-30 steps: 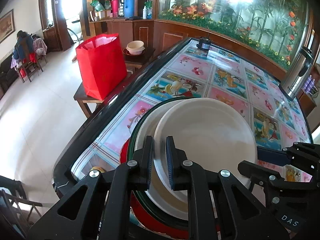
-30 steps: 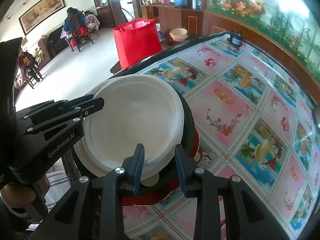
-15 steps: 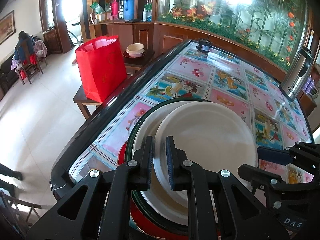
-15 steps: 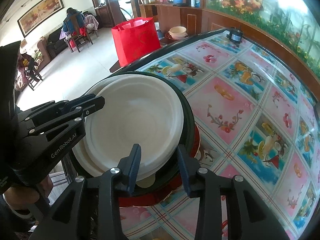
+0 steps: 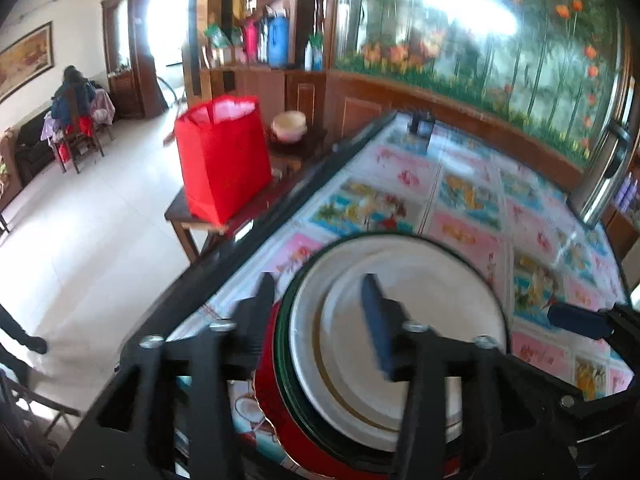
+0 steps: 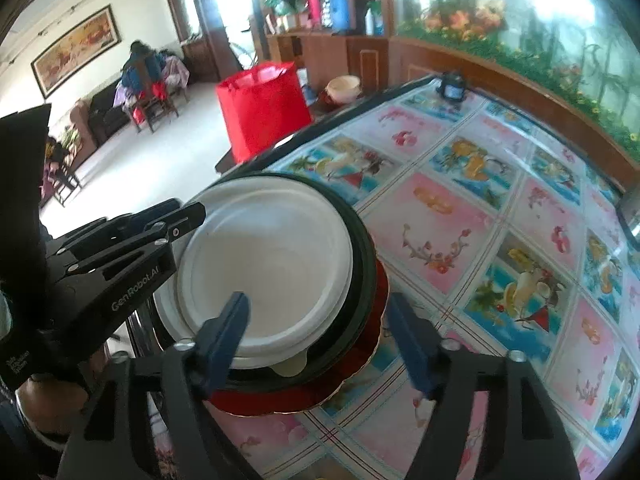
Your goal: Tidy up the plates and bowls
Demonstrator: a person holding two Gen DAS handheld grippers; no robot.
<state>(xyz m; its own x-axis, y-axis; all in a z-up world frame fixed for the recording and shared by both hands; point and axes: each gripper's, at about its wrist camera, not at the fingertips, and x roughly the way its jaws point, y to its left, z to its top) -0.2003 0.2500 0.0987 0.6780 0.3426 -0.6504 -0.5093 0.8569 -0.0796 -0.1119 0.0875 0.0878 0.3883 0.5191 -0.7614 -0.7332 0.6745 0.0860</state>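
With both the left gripper (image 5: 320, 312) and the right gripper (image 6: 320, 332) spread wide and holding nothing, the white plate (image 6: 268, 268) rests nested on the stack (image 6: 360, 320) at the table's (image 6: 460, 240) near corner, apparently just set there.

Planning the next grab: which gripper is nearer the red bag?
Left. The left gripper straddles the plate stack's bag-side rim; the right gripper straddles the opposite rim, farther from the red bag.

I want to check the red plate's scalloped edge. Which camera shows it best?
The right wrist view: the red plate shows its wavy gold-trimmed rim beneath the stack. The left wrist view shows only a blurred red sliver behind the gripper's fingers.
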